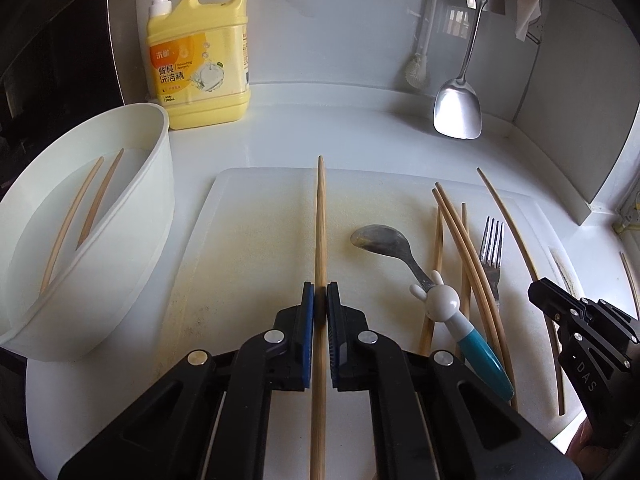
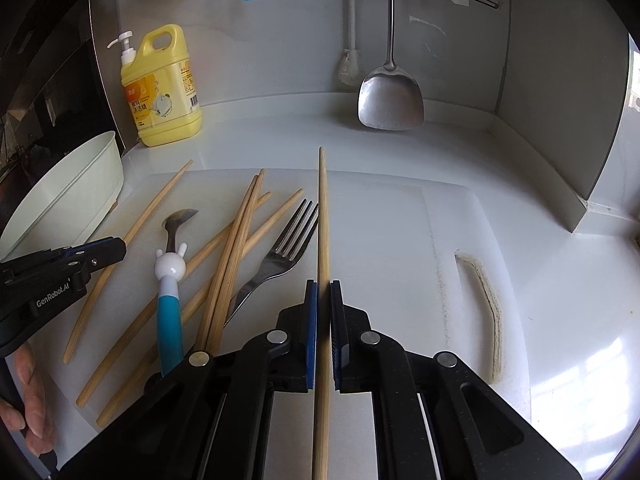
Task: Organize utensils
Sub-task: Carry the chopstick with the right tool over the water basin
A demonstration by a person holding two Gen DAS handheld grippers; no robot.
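Each tool is pinching one chopstick lengthwise: the left tool [image 1: 320, 300] is holding its chopstick [image 1: 321, 216] nearer the white bin [image 1: 132, 208] at the table's left edge, the right tool [image 2: 323, 300] its chopstick [image 2: 323, 216] farther off.

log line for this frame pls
left gripper: shut on chopstick | right gripper: shut on chopstick | tub: two chopsticks inside | board: fork, spoon, loose chopsticks

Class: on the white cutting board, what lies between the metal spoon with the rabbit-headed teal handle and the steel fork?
Loose bamboo chopsticks, some crossed, lie between the spoon and the fork. The right wrist view shows it most clearly.
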